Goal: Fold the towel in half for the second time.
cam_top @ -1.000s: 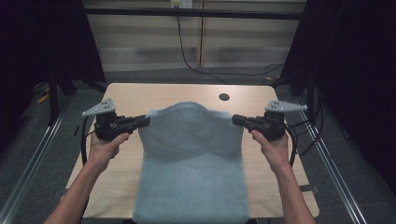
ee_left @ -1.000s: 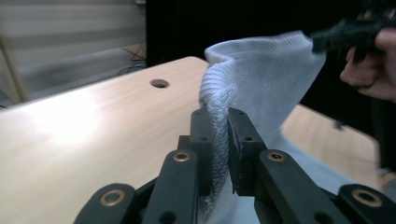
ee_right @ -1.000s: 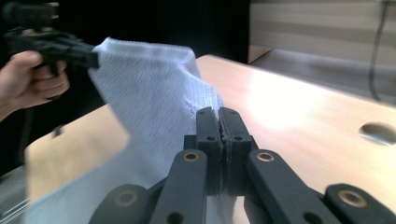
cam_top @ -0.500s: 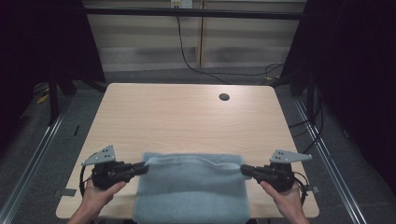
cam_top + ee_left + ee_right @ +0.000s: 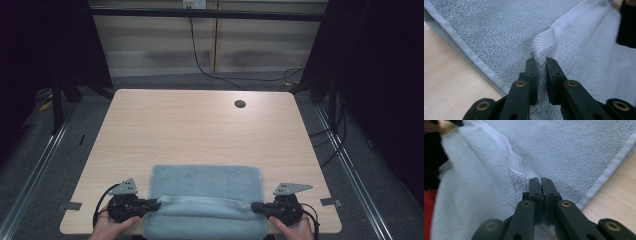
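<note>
A pale blue-grey towel (image 5: 207, 182) lies flat at the near edge of the wooden table (image 5: 200, 125), its front part hanging over the edge. My left gripper (image 5: 156, 204) is shut on the towel's left corner (image 5: 544, 47); its jaws pinch a fold of cloth. At the other side my right gripper (image 5: 254, 206) is shut on the right corner (image 5: 517, 170), jaws pressed tight together. Between the two grippers the held edge stretches as a raised fold over the flat towel (image 5: 574, 147). A hand holds each gripper from below.
A round cable hole (image 5: 240, 104) is in the table's far right part. Bare wood lies beyond the towel. Metal rails and dark floor flank the table; a black cable (image 5: 200, 60) hangs at the back wall.
Both grippers have drawn the towel back from mid-table height down to the near edge. The lifted cloth has come down and now lies flat on the table.
</note>
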### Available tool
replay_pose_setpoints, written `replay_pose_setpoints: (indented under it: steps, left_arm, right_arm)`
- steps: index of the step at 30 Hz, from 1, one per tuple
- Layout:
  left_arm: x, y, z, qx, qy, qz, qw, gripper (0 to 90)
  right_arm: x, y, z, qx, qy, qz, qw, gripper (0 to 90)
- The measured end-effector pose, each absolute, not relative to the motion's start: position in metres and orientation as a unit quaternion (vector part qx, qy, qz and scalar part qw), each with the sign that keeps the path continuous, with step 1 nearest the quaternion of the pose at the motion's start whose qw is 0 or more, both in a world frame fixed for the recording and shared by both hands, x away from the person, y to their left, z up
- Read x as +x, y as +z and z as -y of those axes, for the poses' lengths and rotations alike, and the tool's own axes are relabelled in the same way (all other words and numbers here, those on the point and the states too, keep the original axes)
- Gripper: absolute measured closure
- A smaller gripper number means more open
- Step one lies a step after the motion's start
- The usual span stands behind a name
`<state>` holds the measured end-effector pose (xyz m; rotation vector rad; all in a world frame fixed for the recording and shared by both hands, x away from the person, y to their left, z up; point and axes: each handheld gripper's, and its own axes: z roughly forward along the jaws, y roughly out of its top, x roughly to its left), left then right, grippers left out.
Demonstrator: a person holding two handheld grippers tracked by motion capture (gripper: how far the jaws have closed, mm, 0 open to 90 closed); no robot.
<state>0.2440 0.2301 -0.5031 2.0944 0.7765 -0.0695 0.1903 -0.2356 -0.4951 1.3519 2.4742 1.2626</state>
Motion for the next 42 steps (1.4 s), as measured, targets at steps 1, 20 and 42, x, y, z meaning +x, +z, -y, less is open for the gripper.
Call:
replay_pose_setpoints:
  steps: [1,20,42]
  left_arm:
    - [0.247,-0.504,-0.23,0.837,-0.034,-0.321,0.441,81.3]
    - [0.344,-0.506,-0.223,0.827,0.037,-0.359,0.432,82.1]
    - [0.438,-0.509,-0.215,0.799,0.077,-0.417,0.426,82.2]
  right_arm:
    - [0.193,-0.497,0.235,0.436,0.404,-0.804,0.029,87.7]
    - [0.282,-0.498,0.222,0.449,0.377,-0.806,0.082,87.5]
    - [0.402,-0.507,0.222,0.512,0.397,-0.756,0.097,87.6]
